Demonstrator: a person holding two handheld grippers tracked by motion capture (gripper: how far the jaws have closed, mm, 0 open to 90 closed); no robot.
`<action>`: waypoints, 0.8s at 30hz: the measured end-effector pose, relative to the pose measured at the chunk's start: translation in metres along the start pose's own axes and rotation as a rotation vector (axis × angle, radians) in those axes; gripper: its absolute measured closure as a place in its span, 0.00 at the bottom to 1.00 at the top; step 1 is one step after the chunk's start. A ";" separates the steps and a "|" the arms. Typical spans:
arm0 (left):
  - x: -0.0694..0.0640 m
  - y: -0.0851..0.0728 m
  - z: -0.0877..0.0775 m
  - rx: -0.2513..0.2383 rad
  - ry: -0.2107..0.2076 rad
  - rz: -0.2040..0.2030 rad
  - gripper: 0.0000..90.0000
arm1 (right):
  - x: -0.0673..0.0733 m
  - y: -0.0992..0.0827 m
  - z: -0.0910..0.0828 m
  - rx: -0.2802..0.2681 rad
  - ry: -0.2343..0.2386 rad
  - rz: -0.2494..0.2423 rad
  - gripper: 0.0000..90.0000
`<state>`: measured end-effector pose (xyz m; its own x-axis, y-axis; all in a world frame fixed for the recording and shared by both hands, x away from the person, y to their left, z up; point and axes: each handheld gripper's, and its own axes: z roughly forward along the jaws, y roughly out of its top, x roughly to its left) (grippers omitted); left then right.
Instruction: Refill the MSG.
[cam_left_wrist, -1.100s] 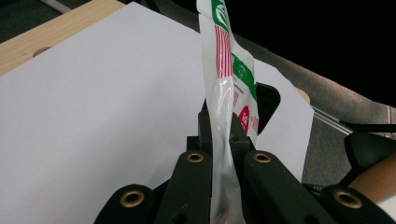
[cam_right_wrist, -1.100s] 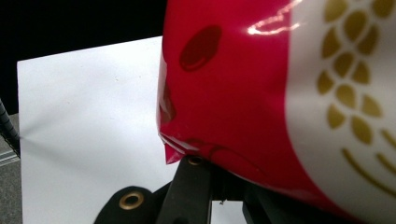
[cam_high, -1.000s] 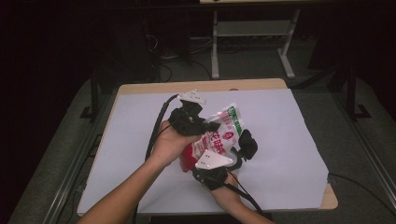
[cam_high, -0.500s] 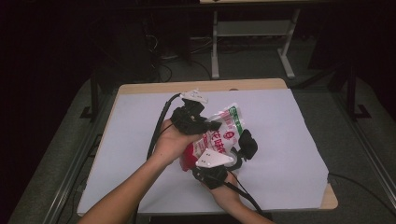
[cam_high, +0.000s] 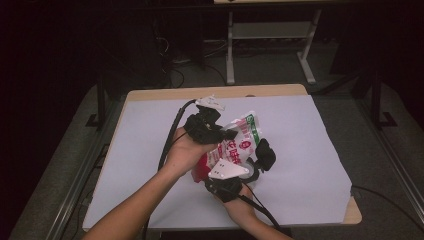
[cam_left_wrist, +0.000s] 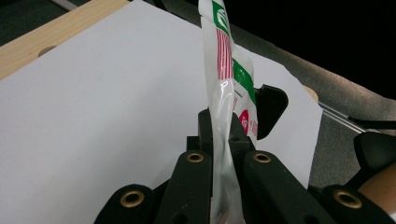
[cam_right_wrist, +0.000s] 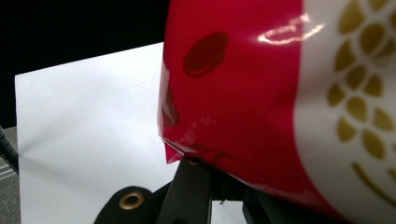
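A person leans in over the table (cam_high: 150, 95), which is covered by a white sheet (cam_high: 310, 165), and holds a plastic bag (cam_high: 240, 142) up off the sheet between two grippers. The bag is printed red, white and green, and it hangs over the middle of the table, slightly toward the near edge.

The left gripper (cam_high: 226, 134) comes at the bag from the left side. In the left gripper view its two black jaws are pressed together on the thin edge of the bag (cam_left_wrist: 224, 116), with the film standing upright out of them. The left hand (cam_high: 184, 152) wraps the gripper's body, and a black cable (cam_high: 170, 137) loops back from it toward the person.

The right gripper (cam_high: 252, 167) sits at the lower, red end of the bag, nearer the person, with a grey plate (cam_high: 227, 170) on top. In the right gripper view the red corner of the bag (cam_right_wrist: 233, 93) sits right at the jaws and hides their tips, so the pinch itself is hard to see, but they look closed on that corner.
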<state>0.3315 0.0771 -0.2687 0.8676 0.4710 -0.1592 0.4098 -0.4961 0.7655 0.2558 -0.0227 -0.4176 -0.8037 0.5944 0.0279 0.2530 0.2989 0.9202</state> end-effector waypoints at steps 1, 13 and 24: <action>0.000 0.000 0.000 0.000 0.001 0.000 1.00 | 0.000 0.000 0.000 -0.002 -0.002 0.000 1.00; -0.003 0.006 0.002 0.014 0.015 0.008 1.00 | 0.000 0.002 -0.002 -0.019 -0.003 0.003 1.00; -0.001 0.008 0.005 0.023 0.021 0.011 1.00 | -0.002 0.002 -0.002 -0.021 -0.003 0.011 1.00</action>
<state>0.3352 0.0693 -0.2652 0.8659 0.4810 -0.1375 0.4072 -0.5180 0.7523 0.2570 -0.0250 -0.4149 -0.7993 0.5997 0.0374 0.2510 0.2766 0.9276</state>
